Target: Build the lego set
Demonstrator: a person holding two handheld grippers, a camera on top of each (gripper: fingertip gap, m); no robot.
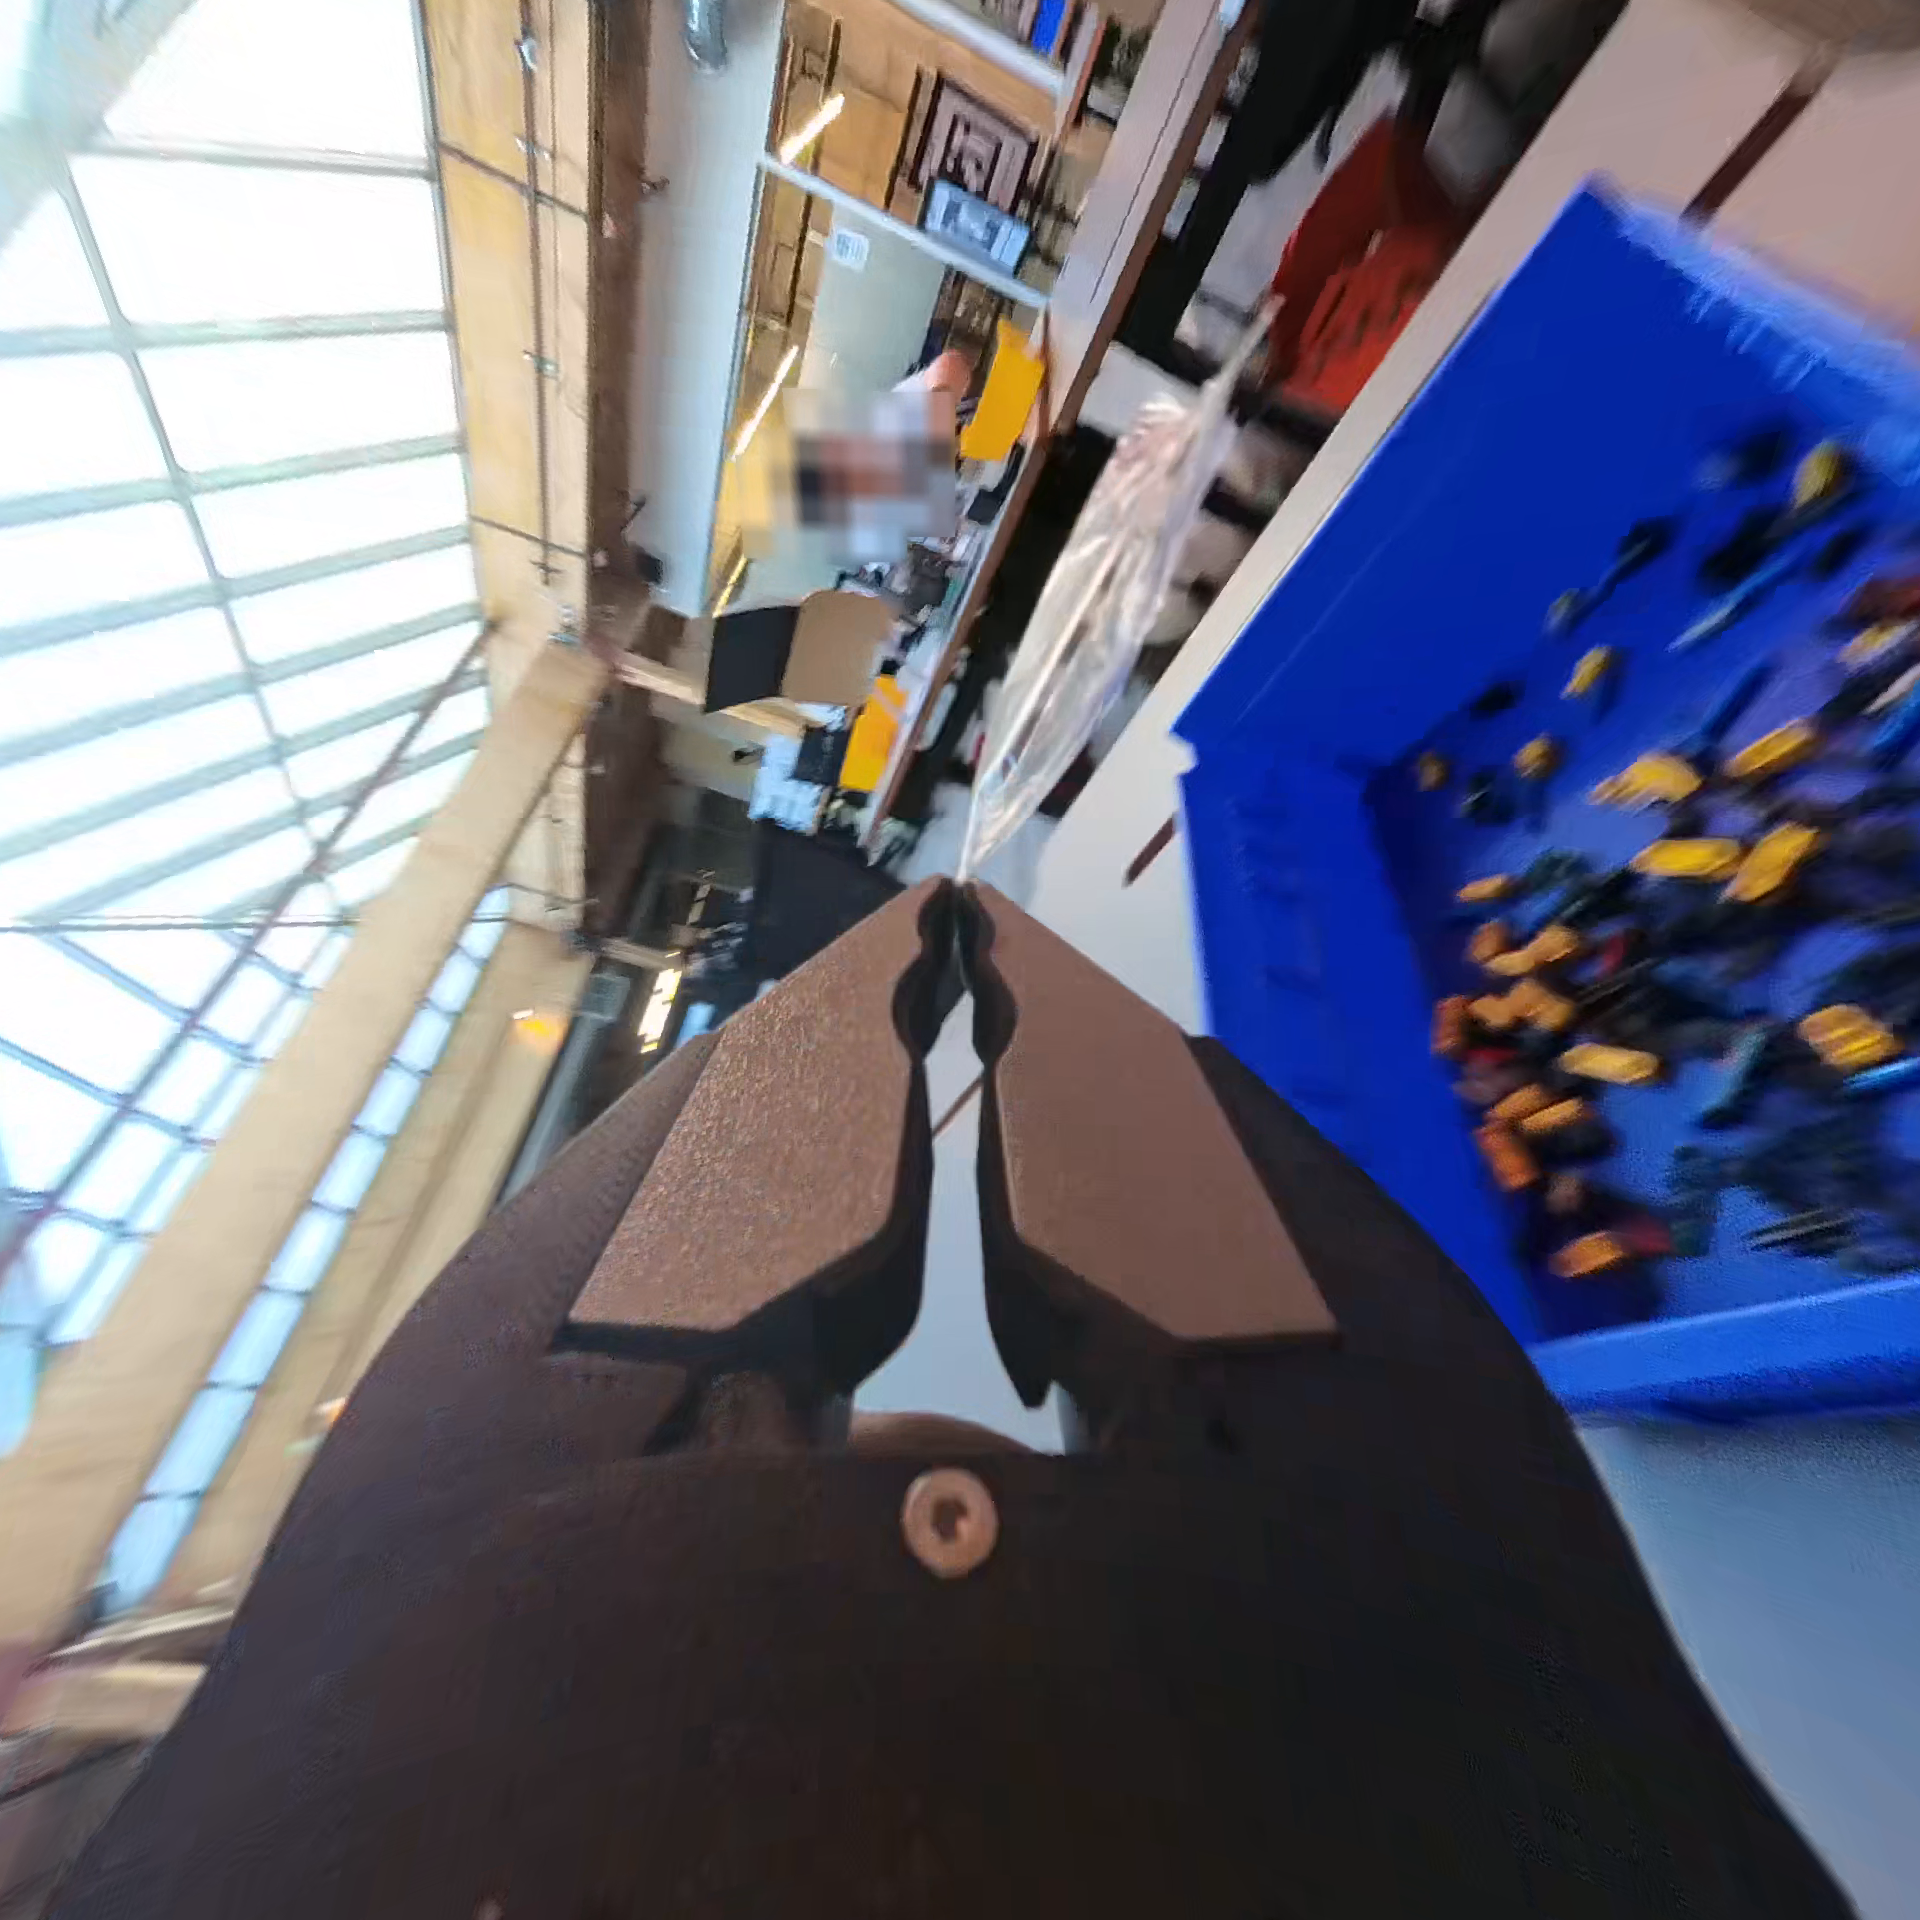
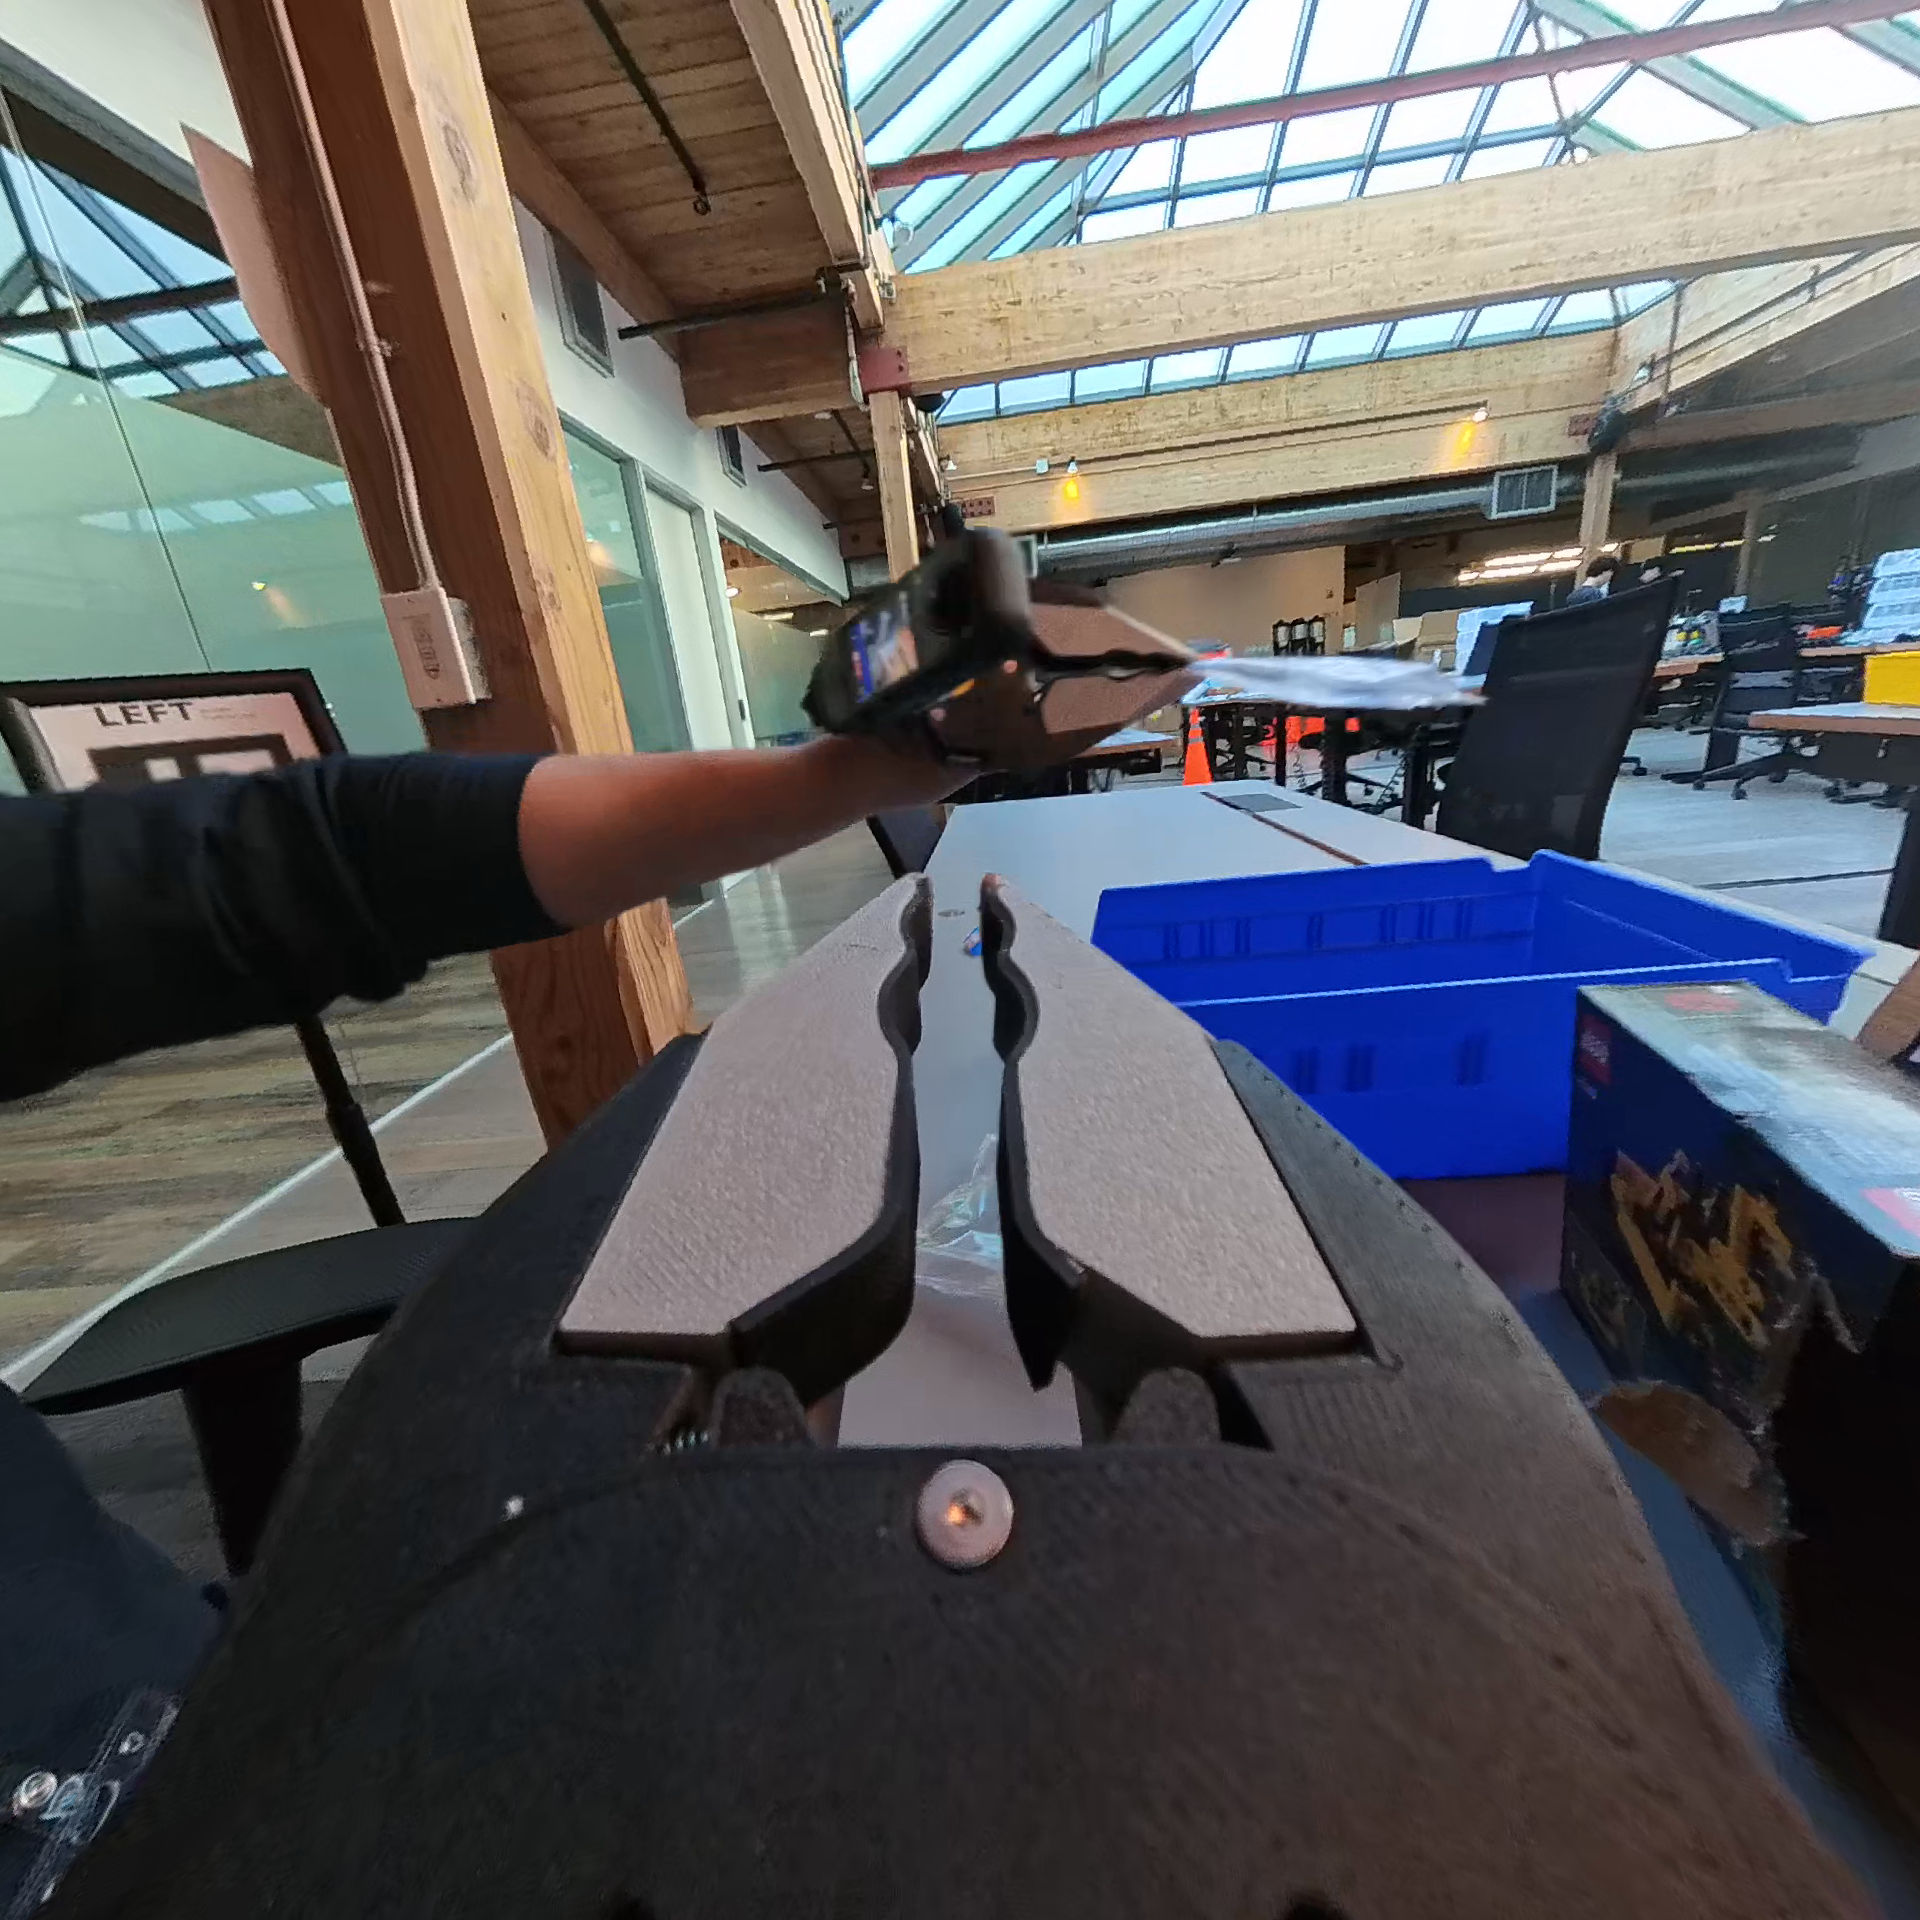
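Left wrist view shows the left tongs pinched together at the tips on a corner of a clear plastic bag, which hangs limp and looks empty, held in the air above the desk. The whole view is rolled sideways. Beside the tongs sits a blue bin on the desk, its floor strewn with loose lego pieces, mostly yellow and black, blurred.

From the right wrist view, the left tongs are held high at the end of an outstretched forearm in a dark sleeve, over the far left part of the desk, with the bag sticking out flat from their tips. The right tongs are low and near the desk's near edge, their fingers a little apart with nothing between them. Below their gap lies a bit of crumpled clear plastic on the desk. The blue bin stands to the right of these tongs, and a dark lego box with a yellow machine pictured on it stands just in front of the bin, at the near right.
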